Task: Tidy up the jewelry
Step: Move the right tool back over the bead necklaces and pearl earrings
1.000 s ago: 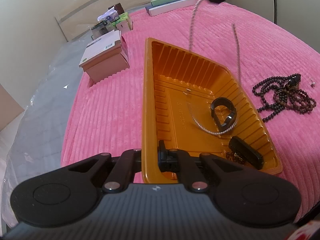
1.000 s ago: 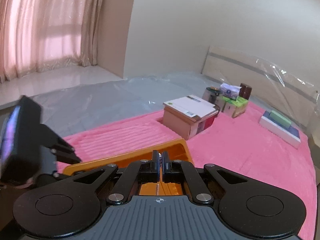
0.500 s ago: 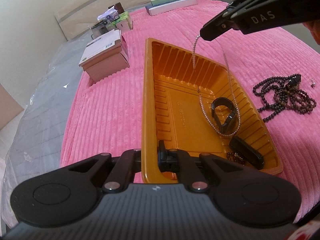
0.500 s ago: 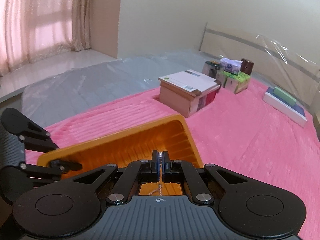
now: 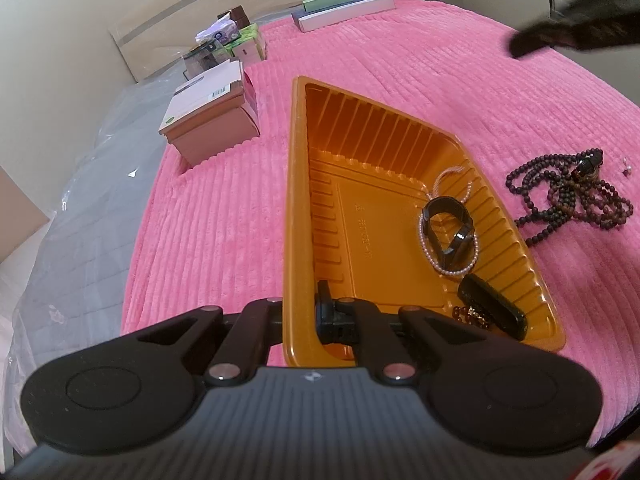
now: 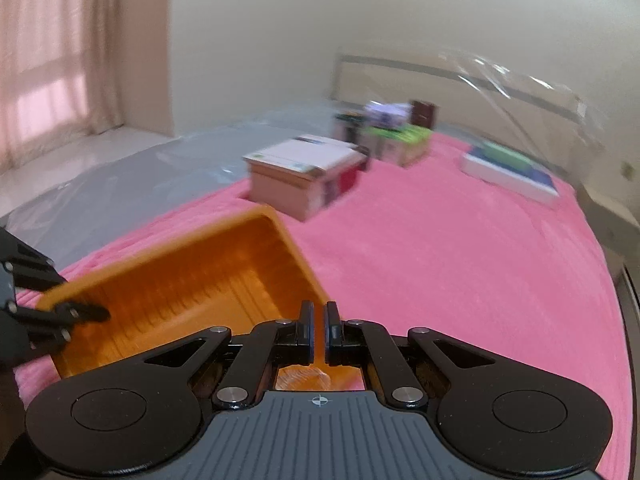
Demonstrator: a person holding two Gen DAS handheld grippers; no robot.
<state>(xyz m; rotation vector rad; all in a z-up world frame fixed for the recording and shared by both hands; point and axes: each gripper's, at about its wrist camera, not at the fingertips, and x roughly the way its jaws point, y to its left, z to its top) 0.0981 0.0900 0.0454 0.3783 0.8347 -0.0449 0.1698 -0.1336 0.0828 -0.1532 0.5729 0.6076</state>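
The left gripper [image 5: 304, 312] is pinched tight on the near rim of the orange tray [image 5: 298, 200], one finger inside the wall and one outside. The tray sits on a pink blanket [image 5: 420, 64]. Inside the tray, at about 3 o'clock from its middle, a string of pale pearls [image 5: 448, 268] lies loose around a black bracelet [image 5: 450, 228]. A black bar-shaped thing [image 5: 492, 306] lies at the tray's 5 o'clock corner, with a small dark bead piece [image 5: 470, 314] just beside it. A dark bead necklace [image 5: 572, 200] is in a heap on the blanket at 3 o'clock, outside the tray. The right gripper [image 6: 318, 334] hangs above the tray's edge with only a thin gap between its fingers and nothing in them; in the left view it is a dark blur at 1 o'clock. A tan box [image 5: 208, 120] sits at 10 o'clock, with small boxes [image 5: 240, 40] behind it.
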